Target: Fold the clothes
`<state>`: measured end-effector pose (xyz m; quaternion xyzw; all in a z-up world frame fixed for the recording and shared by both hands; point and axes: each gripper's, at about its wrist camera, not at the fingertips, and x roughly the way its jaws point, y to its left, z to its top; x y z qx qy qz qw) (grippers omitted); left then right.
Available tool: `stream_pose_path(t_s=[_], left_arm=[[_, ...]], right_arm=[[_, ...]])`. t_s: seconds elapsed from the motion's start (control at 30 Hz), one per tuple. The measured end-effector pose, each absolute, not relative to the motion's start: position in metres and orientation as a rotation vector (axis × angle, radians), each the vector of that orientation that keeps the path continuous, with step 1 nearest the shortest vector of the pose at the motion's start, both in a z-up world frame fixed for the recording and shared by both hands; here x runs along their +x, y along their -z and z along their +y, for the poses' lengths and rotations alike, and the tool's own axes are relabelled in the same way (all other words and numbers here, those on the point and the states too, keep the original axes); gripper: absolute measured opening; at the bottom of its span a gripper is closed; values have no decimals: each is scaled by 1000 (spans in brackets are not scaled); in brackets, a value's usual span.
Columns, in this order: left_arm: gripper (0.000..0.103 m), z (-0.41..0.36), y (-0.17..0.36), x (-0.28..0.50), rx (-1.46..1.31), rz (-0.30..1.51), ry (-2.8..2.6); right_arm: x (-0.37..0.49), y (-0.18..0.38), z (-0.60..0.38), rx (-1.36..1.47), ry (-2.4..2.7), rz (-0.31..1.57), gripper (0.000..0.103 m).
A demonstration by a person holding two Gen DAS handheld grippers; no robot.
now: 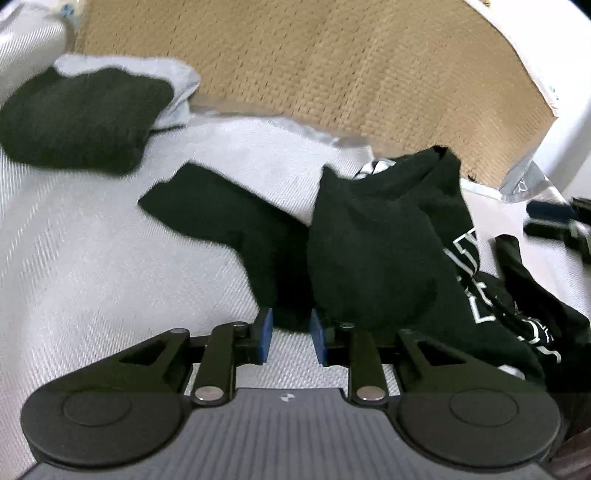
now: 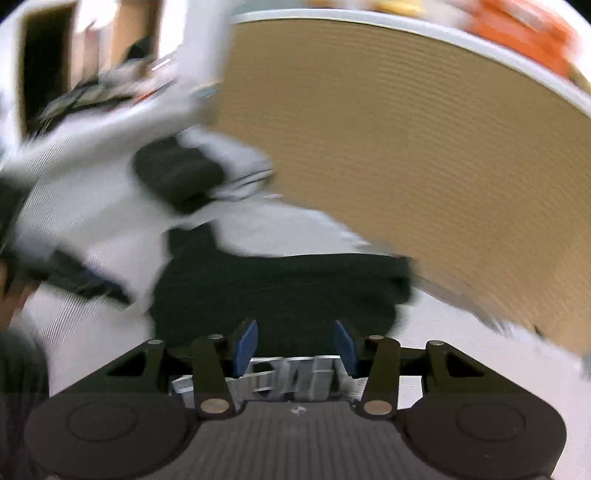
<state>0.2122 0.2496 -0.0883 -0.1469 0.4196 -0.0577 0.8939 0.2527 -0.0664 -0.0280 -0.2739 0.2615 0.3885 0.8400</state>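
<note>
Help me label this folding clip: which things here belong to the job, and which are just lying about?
Part of the job:
- black printed garment, spread unfolded on the white sheet
- folded black garment set aside
- left gripper, right gripper

Lying about:
- tan woven panel
- light grey cloth under the folded piece
- dark tool at the right edge

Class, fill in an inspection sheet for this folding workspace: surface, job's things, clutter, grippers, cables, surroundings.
Surface: white woven sheet, tan mat behind it.
Job's things: black shirt with white print, crumpled, sleeve spread left; folded black garment on a grey one, far left.
Clutter: dark blurred object at right, unidentifiable.
Grippers: left gripper narrowly open at the shirt's edge; right gripper open above the shirt.
Cables: nothing seen.
Surroundings: blurred room, orange item beyond the mat.
</note>
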Motion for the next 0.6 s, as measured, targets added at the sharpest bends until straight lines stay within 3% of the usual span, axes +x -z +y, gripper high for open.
stream_pose_path(t_s=[0.23,0.43,0.47,0.53,0.6], left_arm=[[26,257,91,206,-344,872,113],[26,254,92,203,-333,862,127],[26,255,92,203,-336,861,127],[26,256,92,202,-342,858,128],[26,256,91,202,-341,854,129]], right_arm=[[191,73,15,-861,-846,446,58],[189,118,60,-1063,-699,336,62],[194,123,62,-1076,-700,355,57],[203,123,58,-1058,-703,381,13],[211,104,38,-938,-718,372,9]])
